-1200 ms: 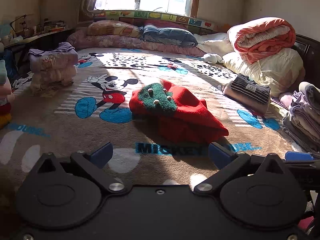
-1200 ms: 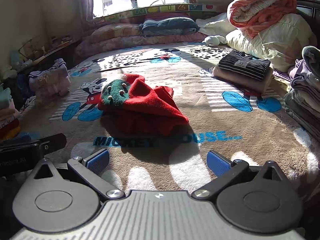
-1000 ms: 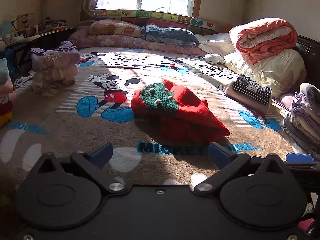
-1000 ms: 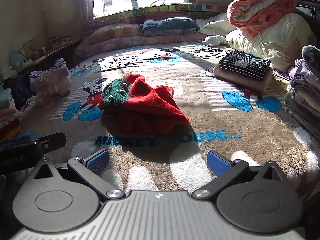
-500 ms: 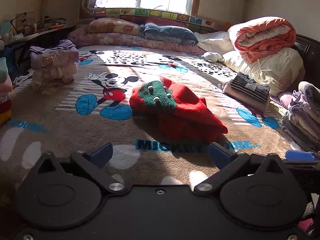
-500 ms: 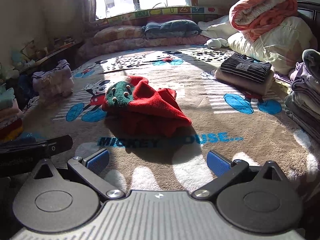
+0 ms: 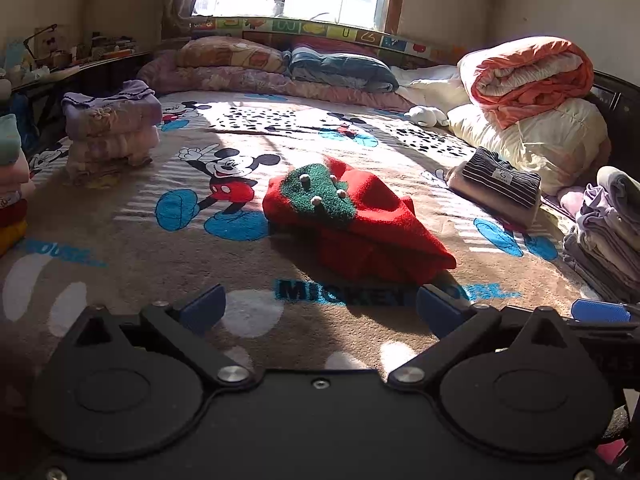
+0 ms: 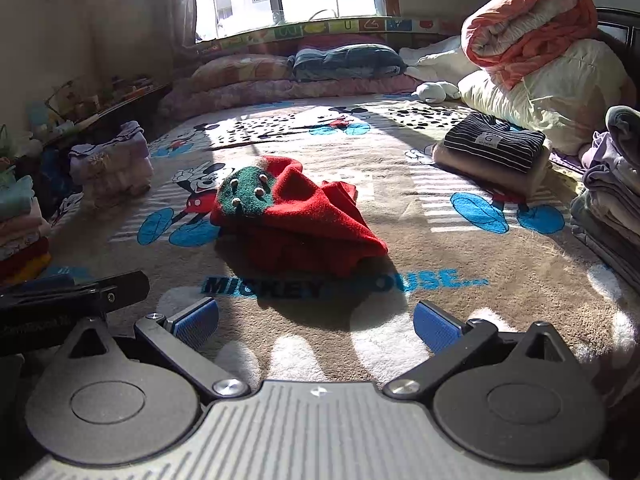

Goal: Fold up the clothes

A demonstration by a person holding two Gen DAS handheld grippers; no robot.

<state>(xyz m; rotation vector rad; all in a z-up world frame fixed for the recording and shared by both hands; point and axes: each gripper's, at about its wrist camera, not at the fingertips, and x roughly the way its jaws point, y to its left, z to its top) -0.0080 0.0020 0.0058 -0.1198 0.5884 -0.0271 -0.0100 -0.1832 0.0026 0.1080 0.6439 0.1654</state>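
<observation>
- Your red sweater (image 7: 360,224) lies straight ahead of both grippers, in the middle of the blanket (image 7: 132,256), bunched in a loose heap and apart from both sets of fingers.
- Its long axis runs on a slant: the end with the green patch (image 7: 318,194) sits farther away and to your left, and the red tail tapers toward you and to your right.
- Your left gripper (image 7: 320,306) is spread wide and holds nothing; the near red corner sits just beyond its right finger, so this hand looks closer to that corner.
- Your right gripper (image 8: 316,318) is also spread wide and empty. From its view the sweater lies ahead and slightly left, with bare blanket between the fingers and the heap.
- I judge the folding of this piece has not begun: you would first need to reach forward and spread it flat.
- Nothing stands between you and the sweater, but note the neighbours: a striped folded top (image 8: 494,146) on a pile to the far right, a stack of folded clothes (image 7: 608,224) near your right, and a lilac pile (image 7: 110,132) far left.
- The rolled quilts (image 7: 528,76) lie well behind, out of the way.
</observation>
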